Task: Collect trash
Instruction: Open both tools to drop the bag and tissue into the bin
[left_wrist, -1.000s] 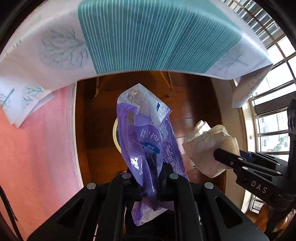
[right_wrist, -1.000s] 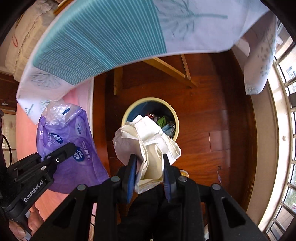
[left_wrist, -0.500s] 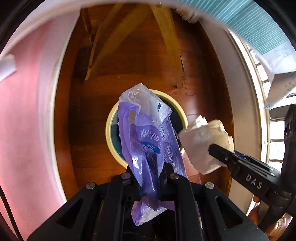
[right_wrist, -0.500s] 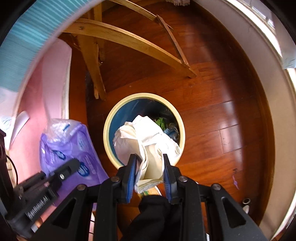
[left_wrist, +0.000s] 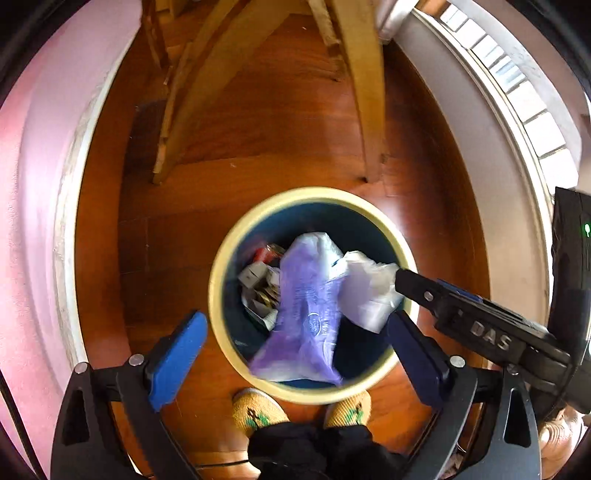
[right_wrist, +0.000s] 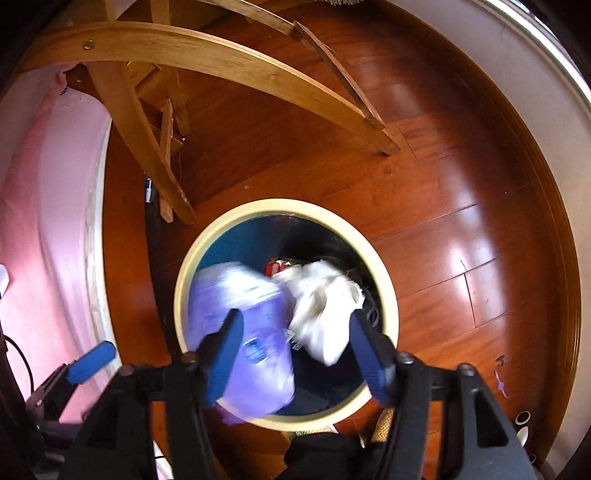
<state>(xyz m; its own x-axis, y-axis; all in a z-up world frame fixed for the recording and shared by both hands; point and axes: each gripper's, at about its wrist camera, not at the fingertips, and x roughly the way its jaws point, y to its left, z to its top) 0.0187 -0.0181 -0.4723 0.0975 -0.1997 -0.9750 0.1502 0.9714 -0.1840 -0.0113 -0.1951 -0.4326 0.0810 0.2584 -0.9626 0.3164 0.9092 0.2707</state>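
Note:
A round bin with a cream rim (left_wrist: 229, 258) (right_wrist: 288, 206) stands on the wood floor right below both grippers, with mixed rubbish inside. My left gripper (left_wrist: 295, 321) is over it; its jaws are opening wide, and the purple plastic bag (left_wrist: 310, 306) (right_wrist: 251, 332) drops free between them, blurred, into the bin. My right gripper (right_wrist: 295, 317) also has its jaws opening. The crumpled white paper (right_wrist: 325, 306) (left_wrist: 369, 291) hangs loose between them near the right pad, over the bin's mouth. In the left wrist view, one of the right gripper's fingers (left_wrist: 443, 299) reaches in from the right.
Pale wooden furniture legs (left_wrist: 362, 110) (right_wrist: 147, 129) stand on the floor just beyond the bin. A pink surface (left_wrist: 29, 184) runs along the left, a white sill and window (left_wrist: 517, 92) along the right. A person's patterned slippers (left_wrist: 258, 410) touch the bin's near side.
Both grippers sank from table height to just above the bin. Both let go: the purple bag and the white paper have left the pads and are dropping into the bin.

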